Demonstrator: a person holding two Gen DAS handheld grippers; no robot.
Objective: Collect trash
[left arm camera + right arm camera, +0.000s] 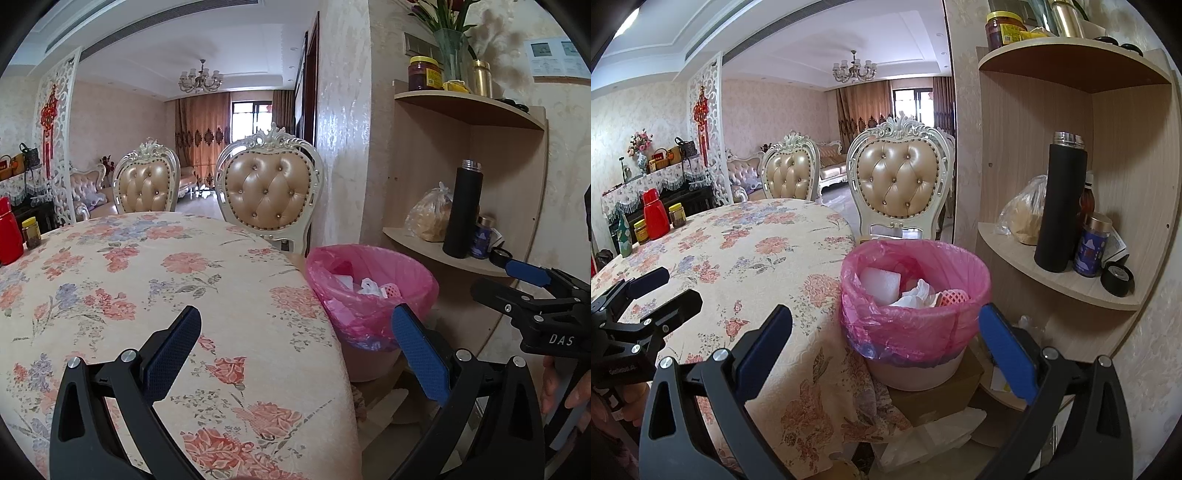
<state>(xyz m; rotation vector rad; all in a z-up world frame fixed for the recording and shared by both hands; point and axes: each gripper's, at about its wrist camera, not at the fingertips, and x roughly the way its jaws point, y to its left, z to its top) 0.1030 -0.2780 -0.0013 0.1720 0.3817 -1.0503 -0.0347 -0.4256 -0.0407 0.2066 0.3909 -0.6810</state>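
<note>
A small bin with a pink liner (373, 295) (916, 314) stands beside the round floral table (147, 295) (757, 258), raised on a cardboard box (938, 395). Inside lie a white foam block (881, 282), crumpled white paper (918, 295) and a pink mesh piece (955, 297). My left gripper (297, 325) is open and empty, hovering over the table's right edge. My right gripper (886, 325) is open and empty, facing the bin. The right gripper also shows in the left wrist view (532, 291), and the left gripper in the right wrist view (661, 291).
Two tufted chairs (269, 188) (901, 181) stand behind the table. A corner shelf (461, 254) (1071, 284) holds a black flask (1060, 206), jars and a bagged item. A red flask (655, 214) and jars sit at the table's far left. Paper lies on the floor (934, 432).
</note>
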